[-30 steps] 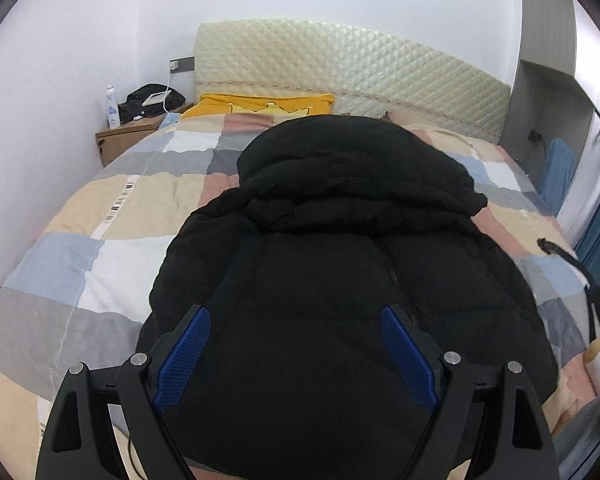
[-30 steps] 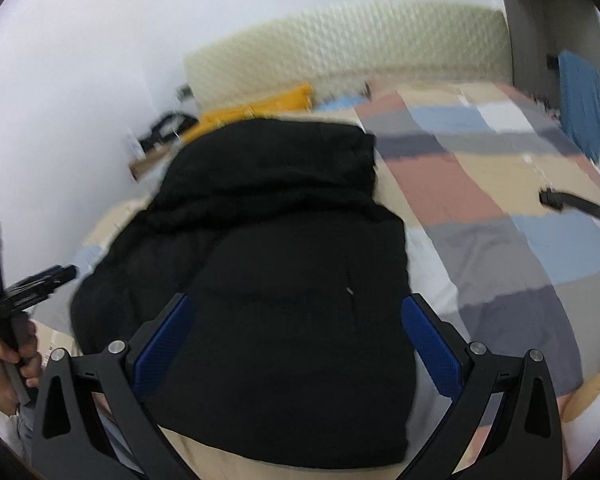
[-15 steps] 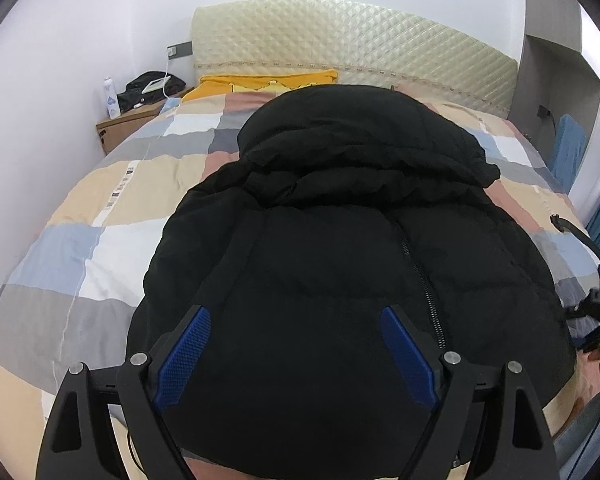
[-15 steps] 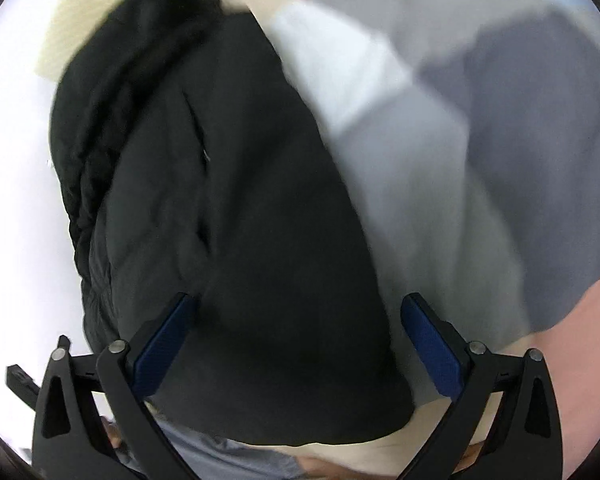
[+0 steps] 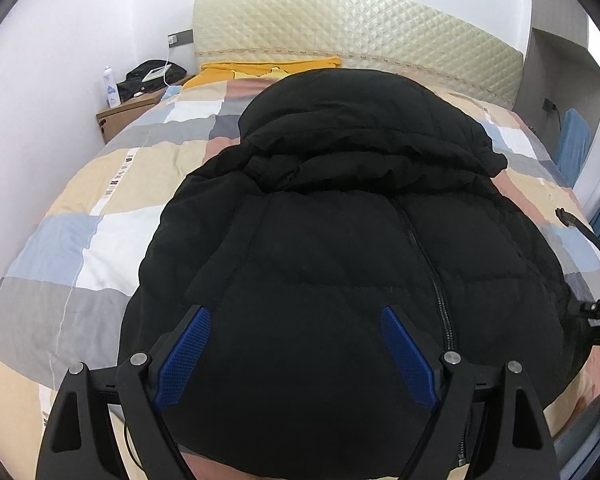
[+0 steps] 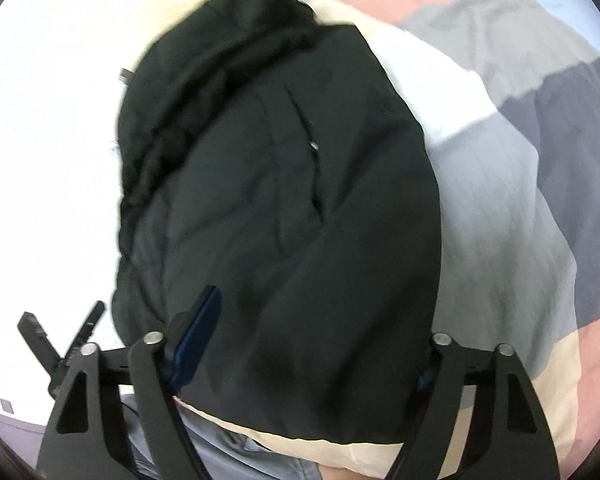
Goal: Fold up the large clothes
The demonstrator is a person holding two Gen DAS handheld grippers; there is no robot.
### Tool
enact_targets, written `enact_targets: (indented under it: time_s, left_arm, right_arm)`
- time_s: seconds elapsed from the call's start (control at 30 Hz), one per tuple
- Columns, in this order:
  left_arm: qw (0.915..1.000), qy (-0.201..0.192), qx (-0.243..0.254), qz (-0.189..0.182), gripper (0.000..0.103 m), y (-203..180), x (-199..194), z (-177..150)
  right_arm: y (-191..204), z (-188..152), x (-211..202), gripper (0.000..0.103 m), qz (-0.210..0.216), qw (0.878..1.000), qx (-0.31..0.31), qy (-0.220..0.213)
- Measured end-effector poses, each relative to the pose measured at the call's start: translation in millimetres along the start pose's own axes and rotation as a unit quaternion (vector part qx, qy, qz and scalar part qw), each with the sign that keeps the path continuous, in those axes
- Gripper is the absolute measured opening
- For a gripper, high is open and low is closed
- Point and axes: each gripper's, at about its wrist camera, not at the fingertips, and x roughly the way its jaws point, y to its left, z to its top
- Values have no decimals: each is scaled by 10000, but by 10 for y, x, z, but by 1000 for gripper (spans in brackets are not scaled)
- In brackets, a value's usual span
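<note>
A black padded hooded jacket lies on the bed, hood toward the headboard, front zip up. My left gripper is open, held above the jacket's lower part, empty. In the right wrist view the jacket fills the middle, seen tilted. My right gripper is open over the jacket's hem at its right edge; the right finger is hidden behind the cloth, the left finger shows. I cannot tell whether it touches the cloth.
The bed has a patchwork quilt and a cream quilted headboard. A yellow pillow lies at the head. A wooden nightstand with a bottle and a black bag stands at the left wall. A blue cloth hangs at right.
The right gripper has tipped down and dropped closer to the jacket's hem at the right side. The left gripper has drawn slightly nearer over the jacket. Both stayed open.
</note>
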Motion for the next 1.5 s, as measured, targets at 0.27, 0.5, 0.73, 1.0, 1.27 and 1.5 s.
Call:
enact_targets:
  time_s: [0.27, 0.5, 0.73, 1.0, 1.27, 1.5]
  left_arm:
    - [10000, 79, -23, 55, 87, -1, 27, -13]
    - [9998, 179, -31, 65, 87, 2, 77, -18]
    - [9991, 237, -298, -158, 87, 111, 67, -10]
    - [9888, 719, -766, -1062, 87, 492, 151, 212]
    - [9693, 1339, -1915, -767, 88, 1380, 483, 170]
    - [9514, 1771, -2424, -688, 92, 1576, 703, -49]
  right_arm:
    - [172, 1, -68, 71, 357, 9980, -124, -505]
    - [36, -17, 36, 79, -416, 9985, -24, -355]
    - [-314, 25, 99, 65, -248, 9960, 857, -93]
    - [-133, 15, 8, 18, 106, 9989, 433, -165]
    - [13, 19, -104, 13, 278, 9987, 208, -367]
    - [-126, 28, -82, 19, 158, 9983, 501, -268]
